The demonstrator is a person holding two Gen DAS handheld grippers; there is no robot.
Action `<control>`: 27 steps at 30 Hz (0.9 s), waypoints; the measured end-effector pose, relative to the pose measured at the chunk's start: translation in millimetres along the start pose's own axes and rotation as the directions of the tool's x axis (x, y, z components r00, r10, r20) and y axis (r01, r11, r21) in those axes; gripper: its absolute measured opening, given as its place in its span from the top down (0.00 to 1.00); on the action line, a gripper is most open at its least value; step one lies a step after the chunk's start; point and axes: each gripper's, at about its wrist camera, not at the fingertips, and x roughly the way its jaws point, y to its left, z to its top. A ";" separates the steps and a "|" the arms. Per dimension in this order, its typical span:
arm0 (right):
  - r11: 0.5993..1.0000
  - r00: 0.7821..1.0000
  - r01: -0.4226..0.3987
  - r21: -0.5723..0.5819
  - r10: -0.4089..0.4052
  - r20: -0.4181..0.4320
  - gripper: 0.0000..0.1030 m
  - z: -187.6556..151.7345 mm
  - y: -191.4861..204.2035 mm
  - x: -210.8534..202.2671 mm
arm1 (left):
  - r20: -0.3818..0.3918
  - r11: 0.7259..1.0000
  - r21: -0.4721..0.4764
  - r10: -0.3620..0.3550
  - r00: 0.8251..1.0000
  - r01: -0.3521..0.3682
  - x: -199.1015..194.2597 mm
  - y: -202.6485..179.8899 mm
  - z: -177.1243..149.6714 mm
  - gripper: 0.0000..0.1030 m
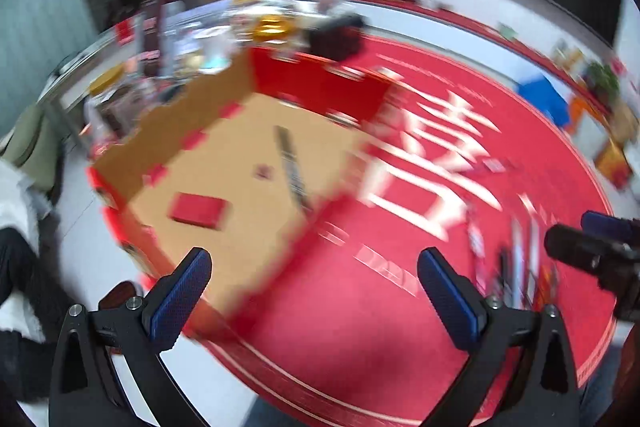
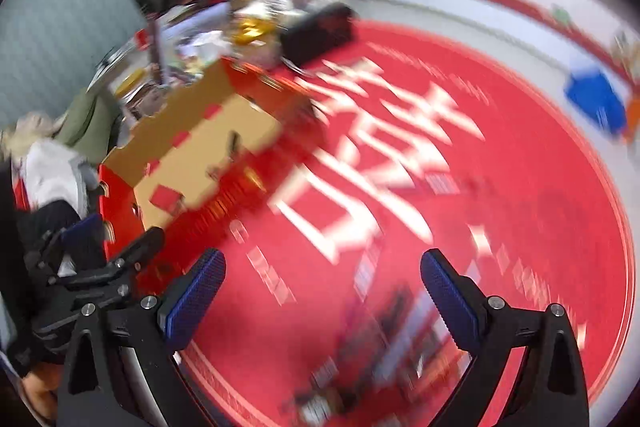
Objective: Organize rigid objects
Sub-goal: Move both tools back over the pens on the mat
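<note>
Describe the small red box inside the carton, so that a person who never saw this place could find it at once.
On the round red carpet stands an open cardboard carton with red outer walls. On its brown floor, near the closest corner, lies the small red box, flat and rectangular. It is the largest red thing on that floor; its neighbours are a long dark strip and a tiny dark piece.
</note>
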 end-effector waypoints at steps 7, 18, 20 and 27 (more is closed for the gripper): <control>0.989 0.999 0.012 0.151 -0.004 -0.049 0.04 -67.0 -61.5 -19.9 | -0.084 0.979 0.200 -0.019 0.996 0.035 37.6 -86.2 -37.3 0.00; 0.975 0.999 0.021 0.221 -0.013 -0.037 0.04 -91.3 -92.5 -27.3 | -0.106 0.994 0.100 -0.037 0.994 0.048 63.7 -92.5 -12.9 0.00; 0.971 0.999 0.028 0.237 -0.019 -0.040 0.04 -90.1 -98.3 -26.2 | -0.102 0.994 0.104 -0.033 0.994 0.043 69.9 -99.4 -3.0 0.00; 0.968 0.998 0.037 0.248 -0.021 -0.065 0.04 -91.4 -107.1 -19.9 | -0.139 0.990 0.143 0.004 0.990 0.016 98.2 -114.1 11.5 0.00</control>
